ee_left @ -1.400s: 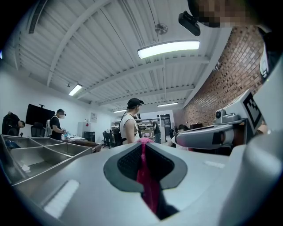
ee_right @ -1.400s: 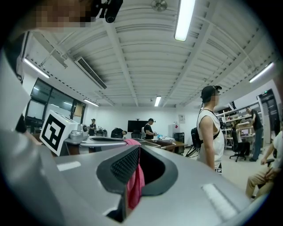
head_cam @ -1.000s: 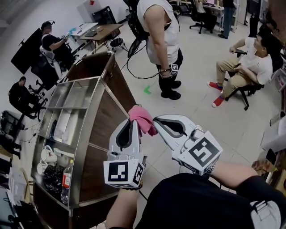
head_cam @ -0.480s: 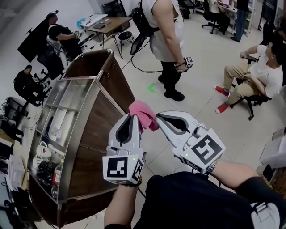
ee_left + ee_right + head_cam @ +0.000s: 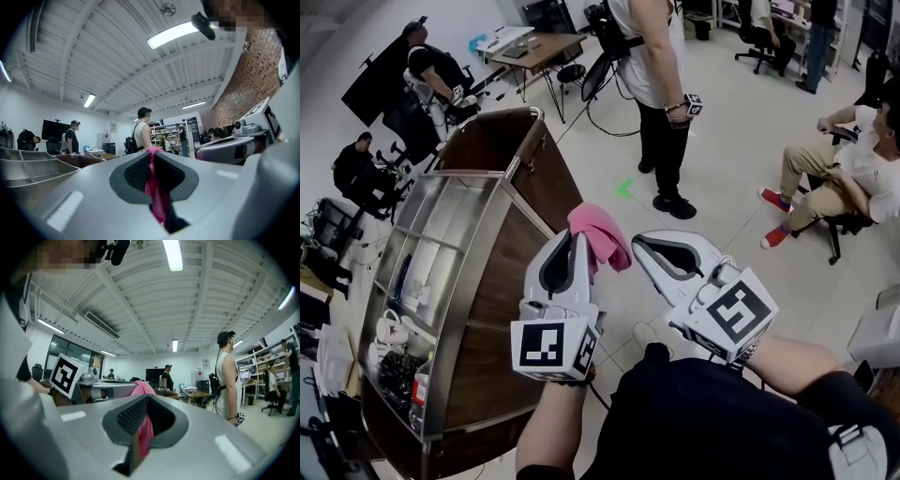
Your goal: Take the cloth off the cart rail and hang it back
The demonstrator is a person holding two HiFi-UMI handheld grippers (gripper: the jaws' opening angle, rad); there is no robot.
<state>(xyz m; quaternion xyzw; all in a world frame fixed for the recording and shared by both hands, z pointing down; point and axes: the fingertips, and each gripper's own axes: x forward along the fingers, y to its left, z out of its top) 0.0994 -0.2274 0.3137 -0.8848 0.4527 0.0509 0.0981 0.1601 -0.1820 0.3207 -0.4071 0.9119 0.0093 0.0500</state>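
From above the person's shoulders, the left tongs (image 5: 579, 240) and right tongs (image 5: 641, 247) are held out side by side, tips close together, and a pink cloth (image 5: 598, 234) is bunched up between them. The cloth sits in the air just beside the wooden side of the cart (image 5: 502, 281), not draped on the cart's metal rail (image 5: 471, 291). Cups and a bottle sit in the cart's lower compartments. Each tool carries its marker cube near the person's wrists. A standing person (image 5: 661, 84) is further off on the floor, and a seated person (image 5: 853, 159) is at the right. In the left gripper view, the left tongs (image 5: 152, 152) are pressed together on the pink cloth (image 5: 156, 190), a thin fold of it running down the slot between the dark pads. The right tongs (image 5: 229, 147) show alongside, and the cart (image 5: 28, 164) lies off to the left. In the right gripper view, the right tongs (image 5: 146, 397) are likewise clamped on a strip of the pink cloth (image 5: 145, 432), with the rest of it humped up just past the tips. The left tongs (image 5: 108, 390) lie close by on the left, and the standing person (image 5: 227, 376) is to the right.
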